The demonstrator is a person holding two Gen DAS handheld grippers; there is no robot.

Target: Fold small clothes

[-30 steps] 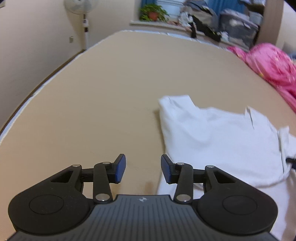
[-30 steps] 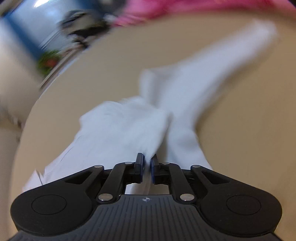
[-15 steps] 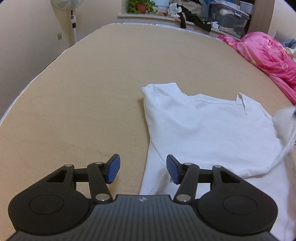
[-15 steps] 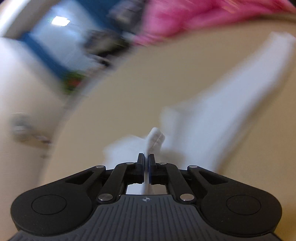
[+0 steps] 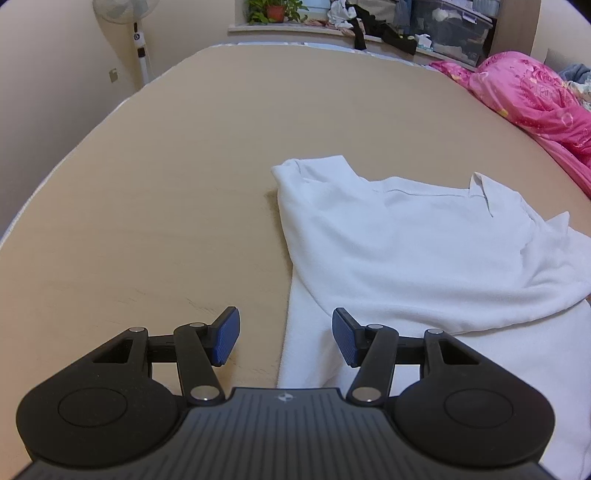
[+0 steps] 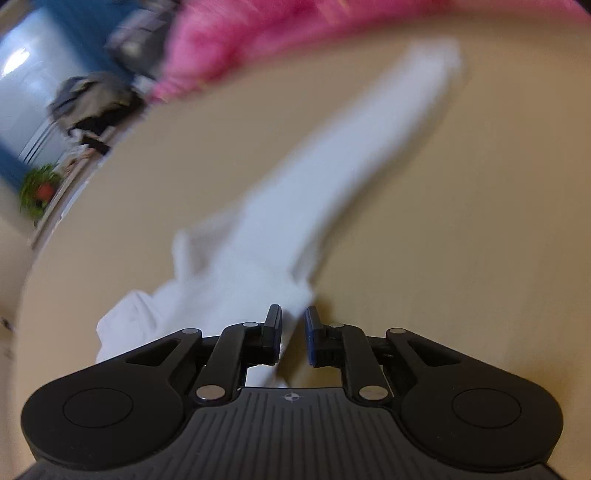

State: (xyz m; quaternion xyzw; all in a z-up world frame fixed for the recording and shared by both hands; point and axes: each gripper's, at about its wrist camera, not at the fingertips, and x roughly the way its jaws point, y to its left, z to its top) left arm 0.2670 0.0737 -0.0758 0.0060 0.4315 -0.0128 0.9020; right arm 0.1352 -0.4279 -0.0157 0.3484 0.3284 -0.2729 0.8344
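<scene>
At the bottom of the left wrist view the left gripper (image 5: 284,341) stands open, nothing between its blue pads (image 5: 226,341), having widened a little within the last second; it hangs just over the near left edge of the shirt (image 5: 406,258), one pad above bare bed (image 5: 147,192) and the other above cloth. At the bottom of the right wrist view the right gripper (image 6: 293,334) has just been opening from a pinch: its jaws stand a narrow gap apart, white cloth runs up into that gap, and the blur does not let me say whether the pads press on it. The shirt lies flat on the tan bed, filling the centre and right of the left view, a sleeve already folded over its body and the collar showing toward the upper right. It looks light, soft and limp, so it should drape and slide rather than hold a crease; a hem edge or a corner where layers meet seems the best place to pinch, lifting low to avoid dragging the folded part. Only the left view shows the shirt's whole outline, sharply; only the right view shows its long white strip stretching toward the upper right. Farthest off lie a pink quilt (image 5: 535,99), a fan (image 5: 138,40) and a plant (image 5: 275,9).
</scene>
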